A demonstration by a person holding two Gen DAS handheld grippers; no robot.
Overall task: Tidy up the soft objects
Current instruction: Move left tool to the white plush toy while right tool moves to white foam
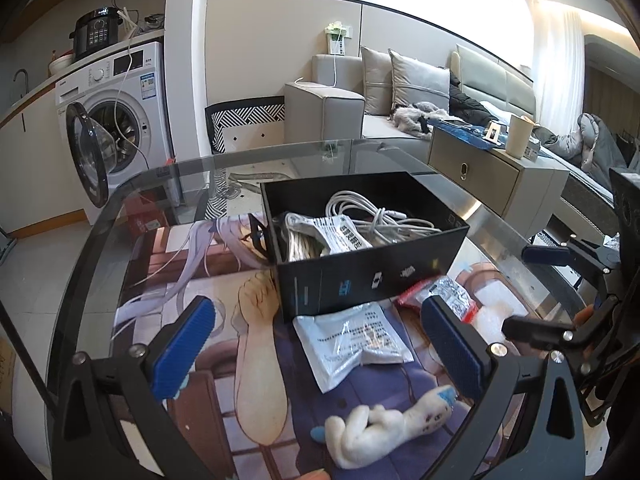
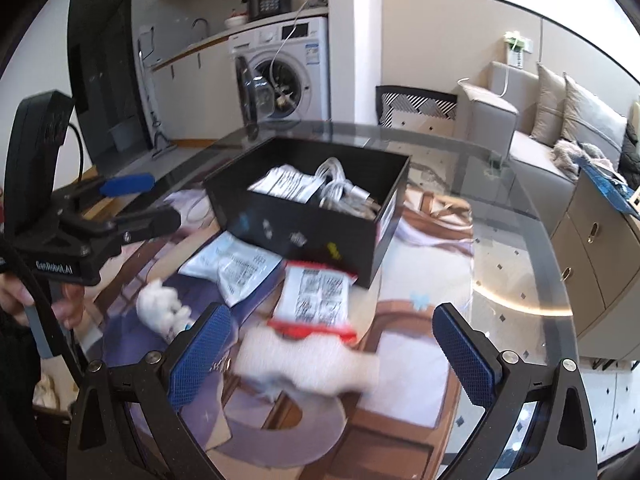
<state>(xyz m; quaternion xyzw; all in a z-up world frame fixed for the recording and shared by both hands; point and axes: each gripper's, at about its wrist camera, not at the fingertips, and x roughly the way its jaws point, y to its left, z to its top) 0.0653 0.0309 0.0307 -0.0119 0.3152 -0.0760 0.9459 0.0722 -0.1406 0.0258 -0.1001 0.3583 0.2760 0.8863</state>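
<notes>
A black box (image 1: 360, 276) on the printed mat holds white cables (image 1: 380, 216) and a packet. In front of it lie a white plastic packet (image 1: 352, 340), a red-edged packet (image 1: 440, 296) and a white plush toy (image 1: 384, 428). My left gripper (image 1: 320, 344) is open above the white packet, touching nothing. My right gripper (image 2: 334, 360) is open too, with the red-edged packet (image 2: 316, 300) and a blurred white foam piece (image 2: 308, 364) lying below, between its fingers. The box (image 2: 308, 216), white packet (image 2: 232, 268), plush toy (image 2: 164, 308) and left gripper (image 2: 148, 202) also show in the right wrist view.
Everything sits on a round glass table (image 1: 100, 240) with an anime-print mat (image 1: 256, 360). A washing machine (image 1: 116, 120) with its door open stands behind, beside a chair (image 1: 248, 120), a sofa (image 1: 400, 92) and a low cabinet (image 1: 492, 176). A person's hand (image 2: 16, 292) holds the left gripper.
</notes>
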